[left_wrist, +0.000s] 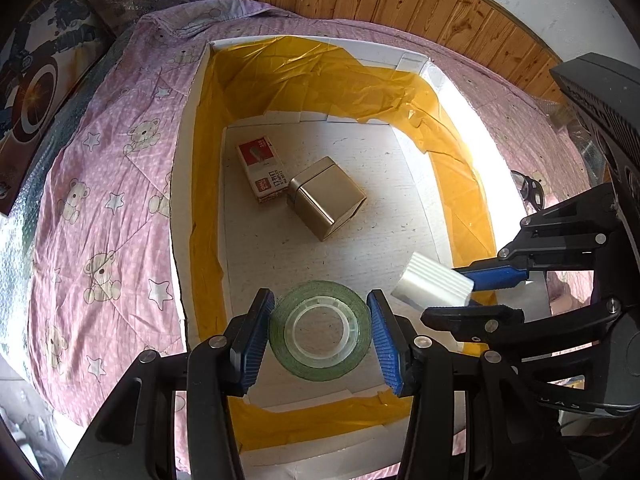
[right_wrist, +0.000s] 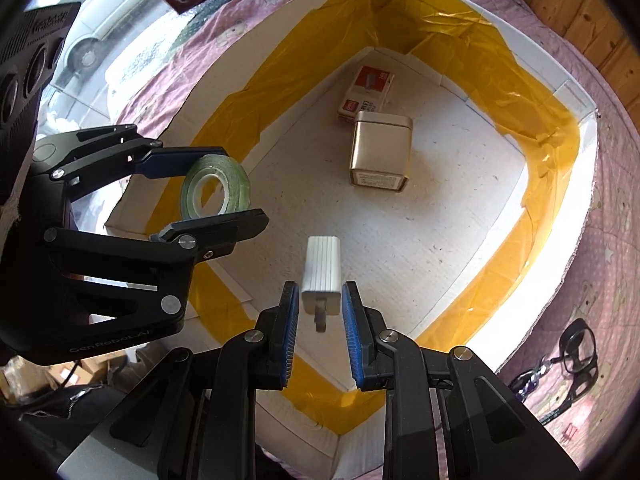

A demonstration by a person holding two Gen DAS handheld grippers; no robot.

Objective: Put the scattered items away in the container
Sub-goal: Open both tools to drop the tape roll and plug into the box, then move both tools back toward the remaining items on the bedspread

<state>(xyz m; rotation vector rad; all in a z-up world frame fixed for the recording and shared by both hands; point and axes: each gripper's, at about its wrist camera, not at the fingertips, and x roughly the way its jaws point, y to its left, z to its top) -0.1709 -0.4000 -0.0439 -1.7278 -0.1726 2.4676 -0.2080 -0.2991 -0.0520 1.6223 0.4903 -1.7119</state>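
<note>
The tape roll [left_wrist: 319, 330] hangs pinched in the left gripper [left_wrist: 320, 334] over the box [left_wrist: 192, 184]; the right gripper [right_wrist: 320, 320] pinches a white plug [right_wrist: 321, 268] alongside. Crowded grippers may collide.

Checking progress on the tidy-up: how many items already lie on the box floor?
2: a red-and-white small carton near the far corner and a gold tin touching it. The tape roll and white plug are still held above.
</note>
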